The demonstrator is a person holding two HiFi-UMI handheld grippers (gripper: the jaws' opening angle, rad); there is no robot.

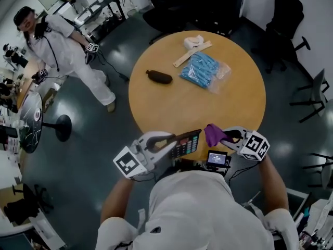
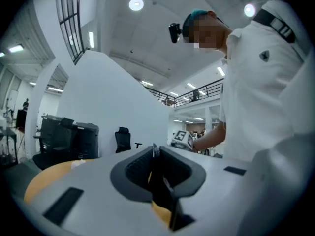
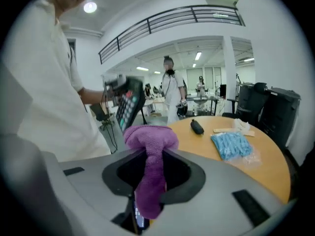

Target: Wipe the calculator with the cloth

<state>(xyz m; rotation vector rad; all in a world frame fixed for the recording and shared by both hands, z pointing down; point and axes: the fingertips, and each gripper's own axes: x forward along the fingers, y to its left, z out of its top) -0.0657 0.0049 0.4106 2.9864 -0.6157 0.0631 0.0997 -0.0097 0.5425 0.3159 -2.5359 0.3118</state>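
My left gripper [image 1: 174, 139] is shut on one end of the black calculator [image 1: 188, 143], held in the air at the near edge of the round table [image 1: 197, 105]. Its keys face up and to the right. In the left gripper view the calculator [image 2: 160, 181] shows edge-on as a thin dark slab between the jaws. My right gripper [image 1: 229, 137] is shut on a purple cloth [image 1: 212, 134], just right of the calculator's end; whether the two touch I cannot tell. In the right gripper view the cloth [image 3: 150, 154] bulges over the jaws, and the calculator [image 3: 129, 103] stands tilted behind it.
On the table lie a blue packet in clear plastic [image 1: 204, 70], a black pouch [image 1: 159, 76], and a white wad with a pale stick [image 1: 192, 47]. A small screen device [image 1: 217, 159] sits at my chest. A person in white [image 1: 62, 51] stands far left; office chairs [image 1: 289, 27] stand right.
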